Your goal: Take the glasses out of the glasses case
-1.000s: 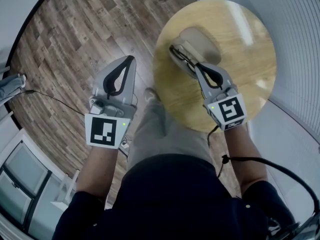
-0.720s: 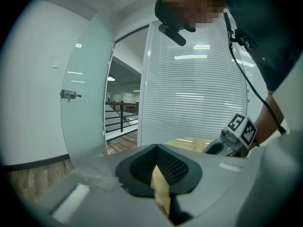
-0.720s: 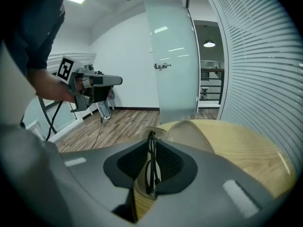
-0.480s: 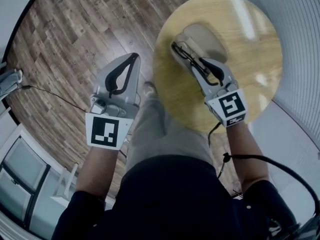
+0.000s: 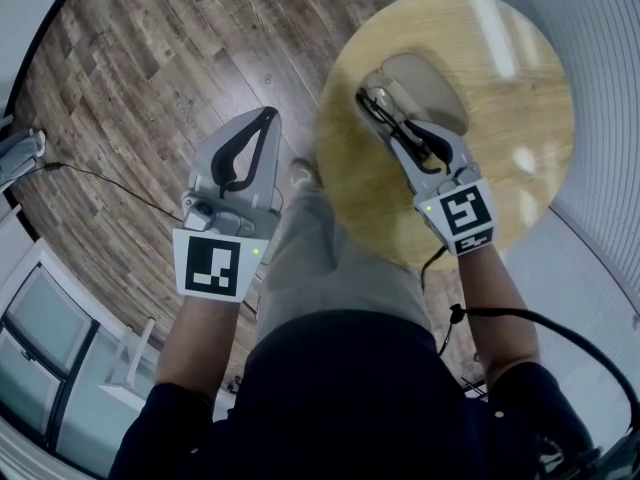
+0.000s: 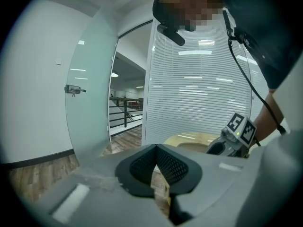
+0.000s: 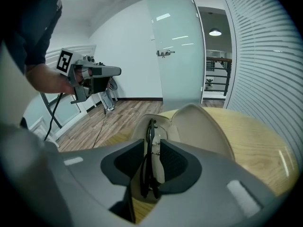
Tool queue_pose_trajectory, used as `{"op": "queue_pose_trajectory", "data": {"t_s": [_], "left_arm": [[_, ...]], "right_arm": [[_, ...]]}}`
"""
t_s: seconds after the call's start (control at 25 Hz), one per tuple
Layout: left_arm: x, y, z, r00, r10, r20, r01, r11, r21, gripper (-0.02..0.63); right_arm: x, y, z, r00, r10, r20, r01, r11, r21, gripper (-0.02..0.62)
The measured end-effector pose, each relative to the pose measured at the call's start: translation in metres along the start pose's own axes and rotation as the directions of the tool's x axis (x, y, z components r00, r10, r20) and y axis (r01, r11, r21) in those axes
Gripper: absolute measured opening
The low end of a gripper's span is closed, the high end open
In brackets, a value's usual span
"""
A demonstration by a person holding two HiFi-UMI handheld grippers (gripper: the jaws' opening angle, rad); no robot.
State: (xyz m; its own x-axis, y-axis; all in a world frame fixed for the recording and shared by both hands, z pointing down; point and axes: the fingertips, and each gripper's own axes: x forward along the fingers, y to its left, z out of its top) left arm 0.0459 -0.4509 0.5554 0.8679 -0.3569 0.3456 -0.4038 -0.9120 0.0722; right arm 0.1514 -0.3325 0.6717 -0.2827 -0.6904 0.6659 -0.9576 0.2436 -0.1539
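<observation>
Room first: the round wooden table [image 5: 505,118] sits at the upper right of the head view, with a slatted blind wall [image 5: 612,88] running close along its far right side. Most of the tabletop is bare to the right of and beyond the case, so there's free space that way. To the left it's all open plank floor [image 5: 140,78], with just a thin cable [image 5: 110,194] trailing across it. The near rim of the table is right by the person's trouser leg [image 5: 330,263]

The beige glasses case [image 7: 206,126] lies open toward the left side of the table, not far from the rim, lid tipped up and back on the right. The black glasses [image 7: 151,126] are folded and sit in the lower half of the case

The right gripper [image 7: 152,148] reaches down into the case and its jaws have just been opening. They're spread now with the folded glasses standing between the two pads, and as far as I can see there's a sliver of gap on each side, so it's a released hold, not a clamp

The left gripper [image 5: 265,118] is off to the left of the table over the floor, jaws closed tip to tip, nothing in them
</observation>
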Motion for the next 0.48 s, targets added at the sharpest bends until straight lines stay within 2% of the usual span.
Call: {"op": "queue_pose_trajectory", "data": {"t_s": [0.16,0.32,0.48], "left_arm": [[-0.004,0.007,0.000,1.000,0.020,-0.005,-0.020,1.000,-0.009,0.006],[-0.003,0.016,-0.002,1.000,0.031,-0.002,-0.031,0.999,-0.029,0.006],[-0.008,0.022,0.006,0.999,0.053,0.000,-0.053,0.997,-0.047,0.006]], "right_arm": [[0.005,0.000,0.000,1.000,-0.011,-0.024,0.010,1.000,-0.010,0.103],[0.013,-0.004,0.000,0.999,-0.018,-0.035,0.018,1.000,-0.001,0.040],[0.014,-0.005,0.003,0.999,-0.011,-0.032,0.011,1.000,0.008,0.035]]}}
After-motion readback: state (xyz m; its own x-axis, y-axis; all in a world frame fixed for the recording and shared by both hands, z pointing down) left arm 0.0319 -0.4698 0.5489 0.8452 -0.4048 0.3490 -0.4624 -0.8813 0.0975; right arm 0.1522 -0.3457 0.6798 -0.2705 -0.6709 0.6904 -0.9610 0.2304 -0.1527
